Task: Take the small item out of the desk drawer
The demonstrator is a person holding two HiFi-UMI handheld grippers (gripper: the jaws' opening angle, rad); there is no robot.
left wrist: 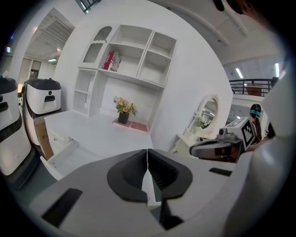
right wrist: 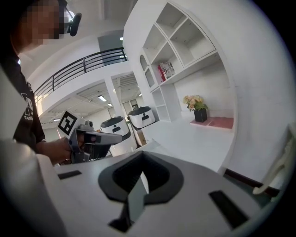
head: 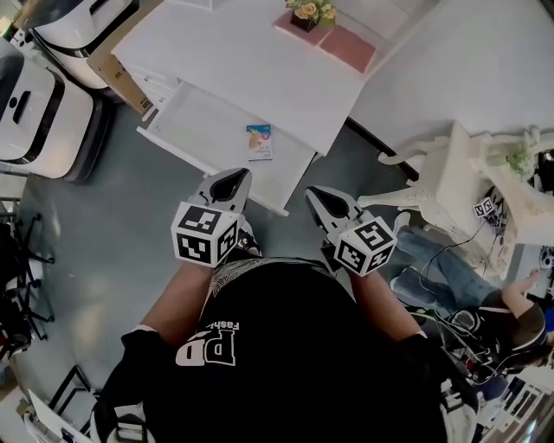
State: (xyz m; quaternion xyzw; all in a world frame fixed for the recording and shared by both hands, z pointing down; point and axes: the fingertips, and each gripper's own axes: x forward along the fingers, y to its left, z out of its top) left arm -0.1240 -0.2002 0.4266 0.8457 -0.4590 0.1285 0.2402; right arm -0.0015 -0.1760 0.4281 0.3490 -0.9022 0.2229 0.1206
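The white desk drawer (head: 203,121) stands pulled out below the desk top (head: 242,60). A small blue and orange item (head: 260,141) lies flat in it near its right end. My left gripper (head: 232,178) hovers just in front of the drawer's front edge, shut and empty; in the left gripper view (left wrist: 147,159) its jaws meet in a thin line. My right gripper (head: 318,198) is held beside it, a little to the right, also shut with nothing in it (right wrist: 140,179). Both are apart from the item.
A flower pot (head: 309,12) and a pink mat (head: 348,48) sit at the back of the desk. White machines (head: 39,108) and a cardboard box (head: 117,73) stand at the left. An ornate white table (head: 454,177) and a seated person's legs (head: 454,264) are at the right.
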